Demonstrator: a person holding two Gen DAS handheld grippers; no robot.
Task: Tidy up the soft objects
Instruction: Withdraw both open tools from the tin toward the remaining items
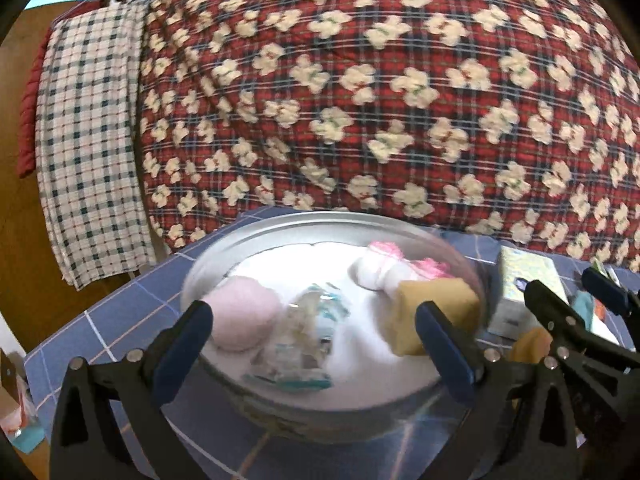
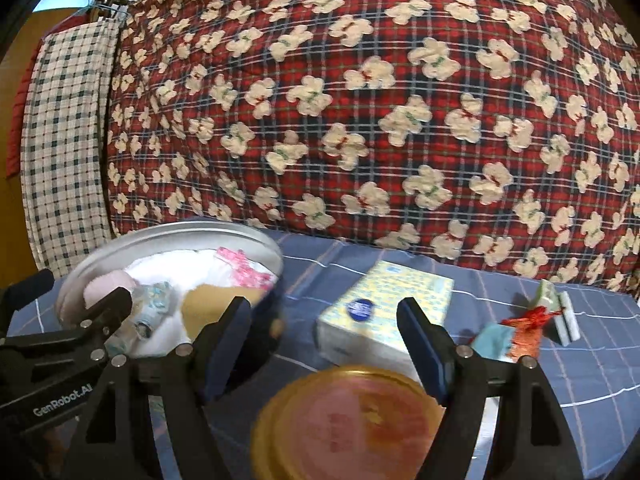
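the tissue pack (image 2: 386, 312) lies on the blue cloth (image 2: 560, 368) straight ahead of the right gripper (image 2: 326, 344), jaws spread and empty, long axis running away up-right. the left gripper (image 1: 316, 344) (also spread, empty) faces the metal bowl (image 1: 248, 236) holding the sponge (image 1: 432, 312), so the right is nearer.

Warm dim indoor light, motion-blurred foreground, strong fisheye bending, dark vignetted corners

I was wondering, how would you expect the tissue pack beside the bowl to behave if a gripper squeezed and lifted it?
The tissue pack looks soft-wrapped, so it would probably dent under the pads. It is likely light for its size. Lying flat and broad on the cloth, it should slide rather than tip or roll.
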